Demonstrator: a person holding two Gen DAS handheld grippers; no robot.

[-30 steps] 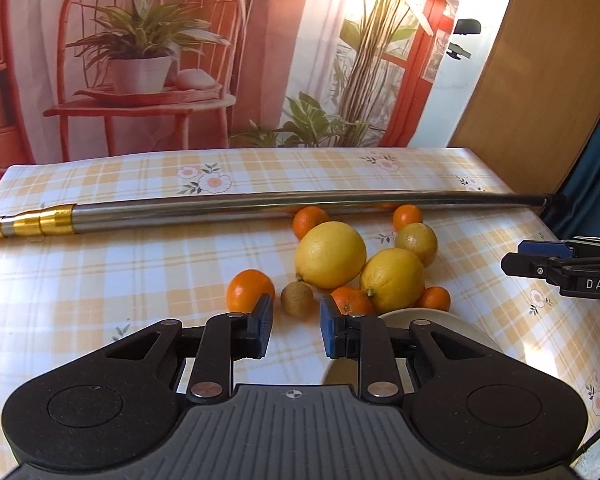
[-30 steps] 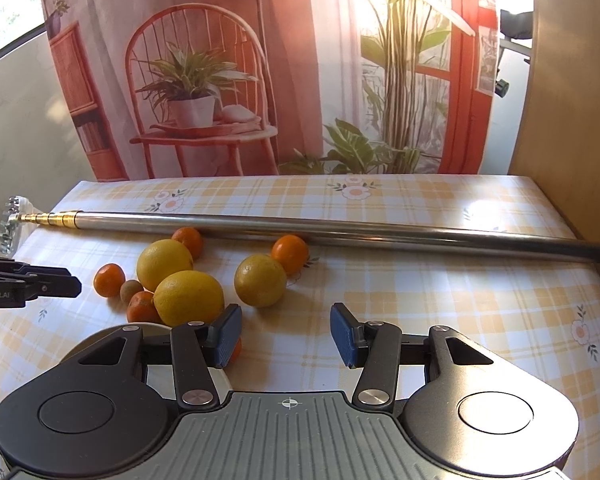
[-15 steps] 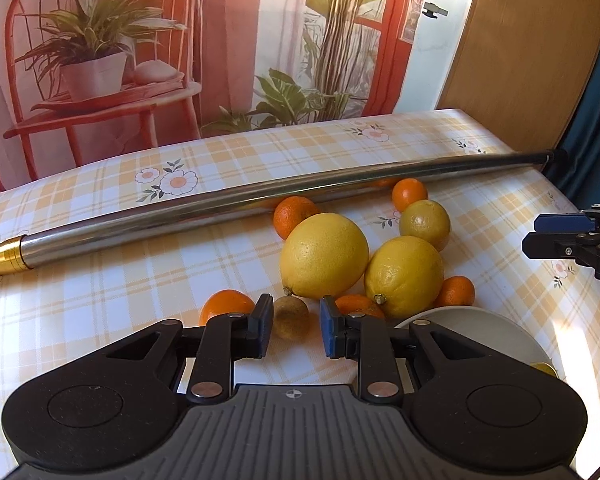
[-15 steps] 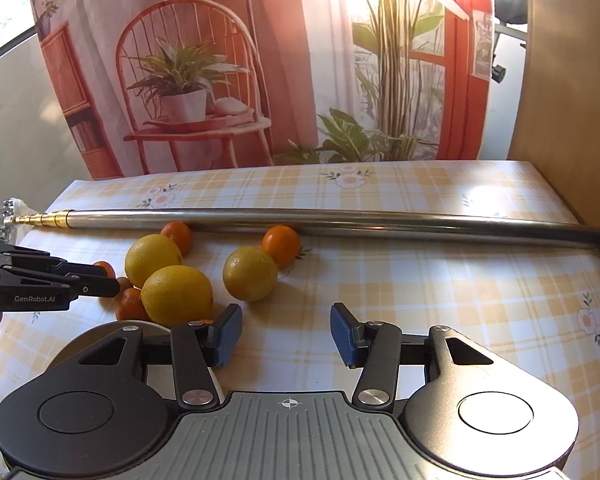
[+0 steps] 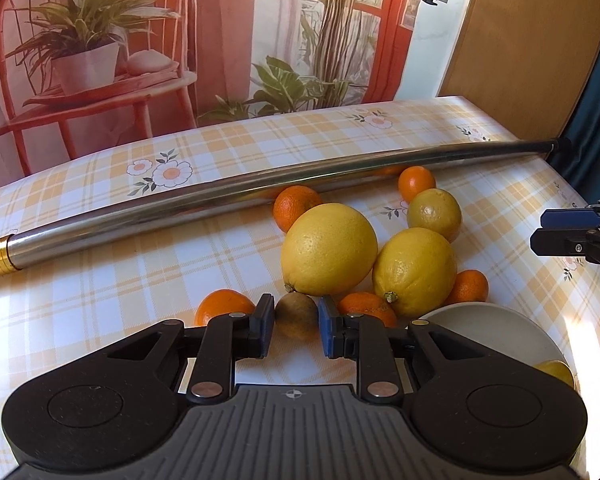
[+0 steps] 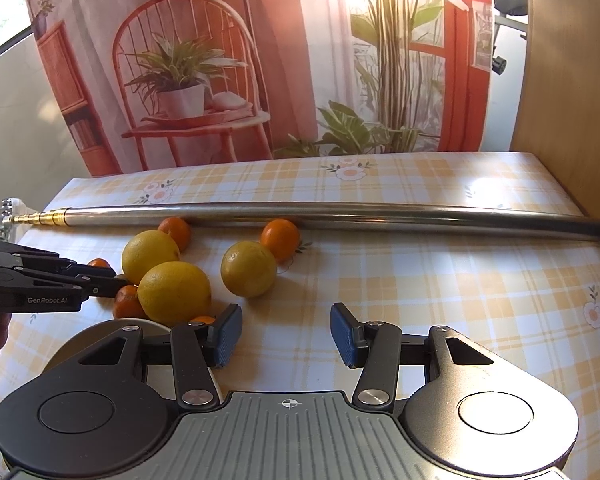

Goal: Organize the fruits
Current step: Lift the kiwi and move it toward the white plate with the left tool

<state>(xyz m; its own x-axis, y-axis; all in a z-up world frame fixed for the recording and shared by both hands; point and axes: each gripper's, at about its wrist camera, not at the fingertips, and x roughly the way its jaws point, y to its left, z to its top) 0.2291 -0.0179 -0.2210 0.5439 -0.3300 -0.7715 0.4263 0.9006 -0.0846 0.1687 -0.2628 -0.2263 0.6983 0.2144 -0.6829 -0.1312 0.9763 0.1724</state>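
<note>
Left tool (image 5: 293,326) open, straddling small brownish fruit (image 5: 296,315) at lower centre on counter (image 5: 100,280); close gently, lift clear of lemons; right tool (image 6: 286,340) open, empty

A small brown fruit (image 5: 296,315) sits on the table at 6 o'clock of the pile. Two big yellow lemons (image 5: 329,249) (image 5: 415,272) touch side by side. A smaller lemon (image 5: 434,213) lies at 1 o'clock. Little oranges (image 5: 296,206) lie around them. A white bowl (image 5: 488,332) stands at 4 o'clock.
</note>
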